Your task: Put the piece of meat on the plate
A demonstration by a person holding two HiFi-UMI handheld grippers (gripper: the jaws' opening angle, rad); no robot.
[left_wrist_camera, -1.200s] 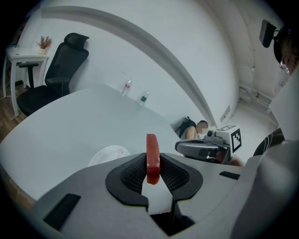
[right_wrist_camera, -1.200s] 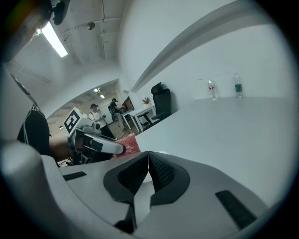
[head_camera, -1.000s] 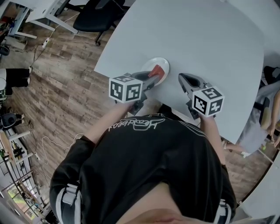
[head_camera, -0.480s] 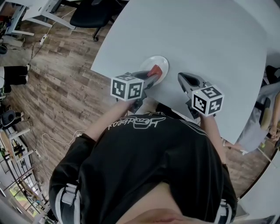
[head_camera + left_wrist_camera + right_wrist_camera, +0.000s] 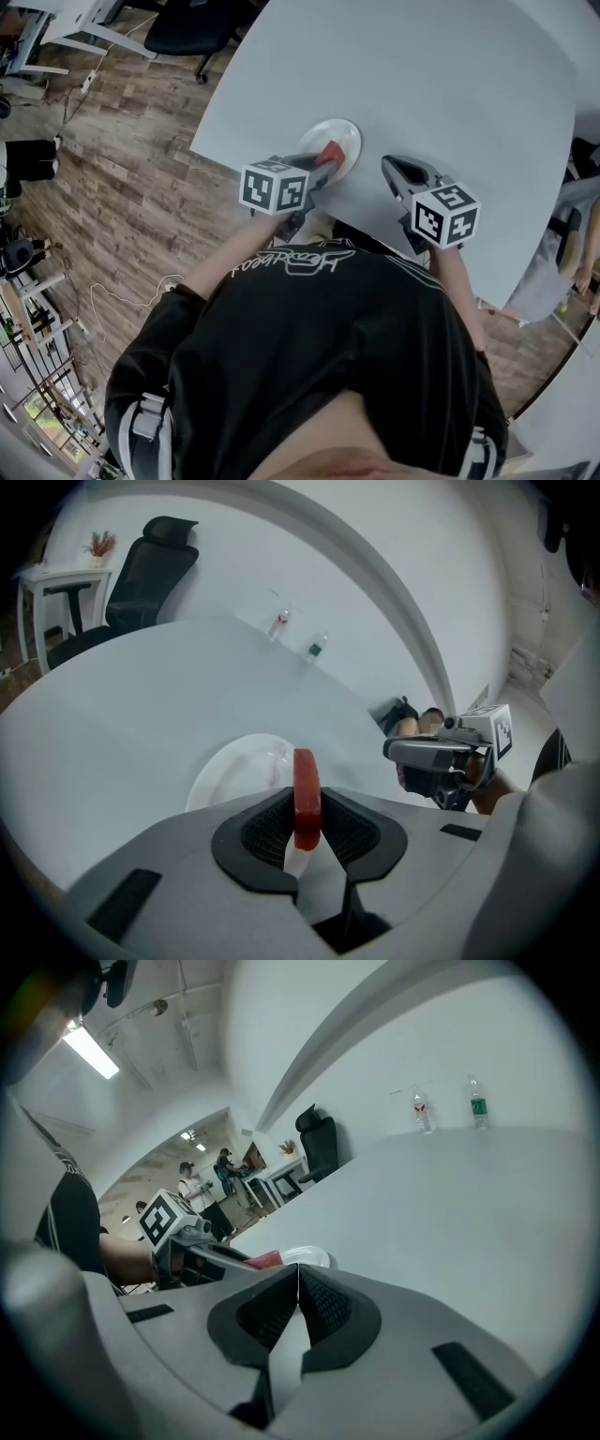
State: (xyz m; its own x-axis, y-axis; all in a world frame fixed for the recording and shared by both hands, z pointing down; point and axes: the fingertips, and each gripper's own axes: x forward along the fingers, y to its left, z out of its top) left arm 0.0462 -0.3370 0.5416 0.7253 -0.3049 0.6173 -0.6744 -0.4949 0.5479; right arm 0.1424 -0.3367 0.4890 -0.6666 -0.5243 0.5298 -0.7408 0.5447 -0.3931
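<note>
My left tongs (image 5: 305, 832) pinch a flat red piece of meat (image 5: 306, 794) just above the round white plate (image 5: 234, 772); right tongs (image 5: 298, 1290) pressed together, empty. Next, I judge: lower, then release.

Far beyond your left fingers (image 5: 265, 832), a red-labelled bottle (image 5: 278, 625) and a green-labelled bottle (image 5: 317, 648), possibly water, are standing near the far edge of the grey table (image 5: 112, 714). Off to those fingers' left, a black office chair (image 5: 141, 569) is sitting on the wooden floor (image 5: 122, 187).
</note>
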